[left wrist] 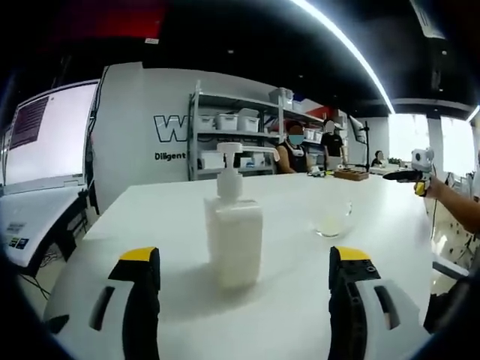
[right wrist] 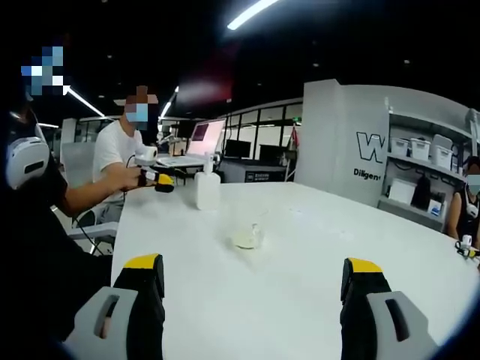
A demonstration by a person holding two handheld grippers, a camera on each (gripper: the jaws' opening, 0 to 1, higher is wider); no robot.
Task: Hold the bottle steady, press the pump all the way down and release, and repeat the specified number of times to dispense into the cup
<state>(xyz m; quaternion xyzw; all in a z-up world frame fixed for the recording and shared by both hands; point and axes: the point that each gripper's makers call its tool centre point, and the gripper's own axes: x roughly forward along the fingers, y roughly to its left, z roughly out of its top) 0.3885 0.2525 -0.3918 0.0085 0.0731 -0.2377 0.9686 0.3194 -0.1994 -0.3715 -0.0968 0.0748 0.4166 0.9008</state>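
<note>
In the left gripper view the left hand-held gripper (left wrist: 244, 281) stands with its two yellow-tipped jaws wide apart, holding nothing. The bottle (left wrist: 233, 238) stands upright on the white bench (left wrist: 300, 315) just beyond the jaw tips, in line with the gap between them and nearer the left jaw. It is a pale, square-shouldered bottle with a white pump (left wrist: 229, 154) on top, its nozzle turned to the left of this view. The cup (left wrist: 332, 219), clear with a little pale liquid at the bottom, sits farther out and to the right of the bottle, apart from it. Past the far right edge of the bench another hand-held gripper (left wrist: 417, 177) shows, held in a person's hand.

In the right gripper view the right hand-held gripper (right wrist: 251, 296) is likewise spread wide and grips nothing, with bare bench (right wrist: 315, 247) between its jaws. The cup (right wrist: 248, 235) stands well out from the jaw tips, toward the middle of the bench. The bottle (right wrist: 207, 187) stands beyond it near the far left edge, and the left hand-held gripper (right wrist: 160, 180) (yellow-tipped, in a seated person's hand) is close beside it at that edge; whether it touches the bottle cannot be told.

Behind the bench are metal shelves (left wrist: 240, 131) with white boxes, a white wall with dark lettering, and masked people at the far side.
</note>
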